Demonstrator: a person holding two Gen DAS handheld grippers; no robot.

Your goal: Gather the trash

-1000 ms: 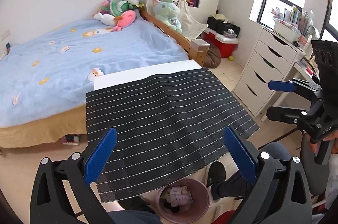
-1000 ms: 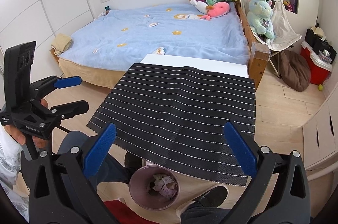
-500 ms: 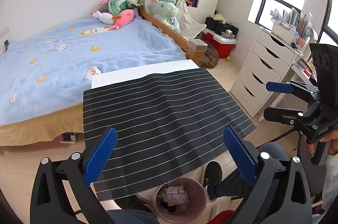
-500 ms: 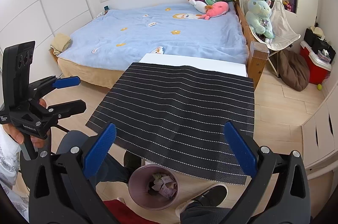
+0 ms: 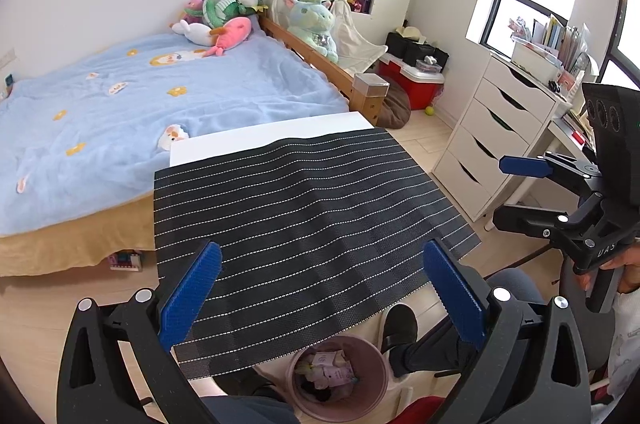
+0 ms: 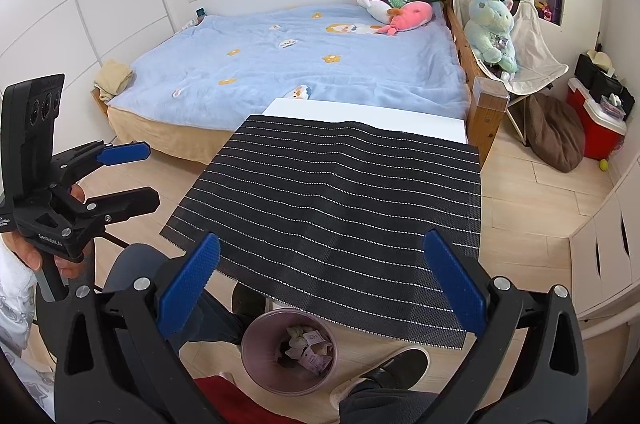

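trash (image 6: 306, 346) in bin (image 6: 256, 364); drawers (image 5: 492, 139) left-view only

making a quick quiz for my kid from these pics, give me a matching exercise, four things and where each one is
Things:
1. bin
2. striped mat
3. pink fish toy
4. red cooler

Places:
A. on the white table
B. on the floor by the wall, right of the bed
C. on the floor under the table's near edge
D. on the blue bed

Pairs: 1-C, 2-A, 3-D, 4-B
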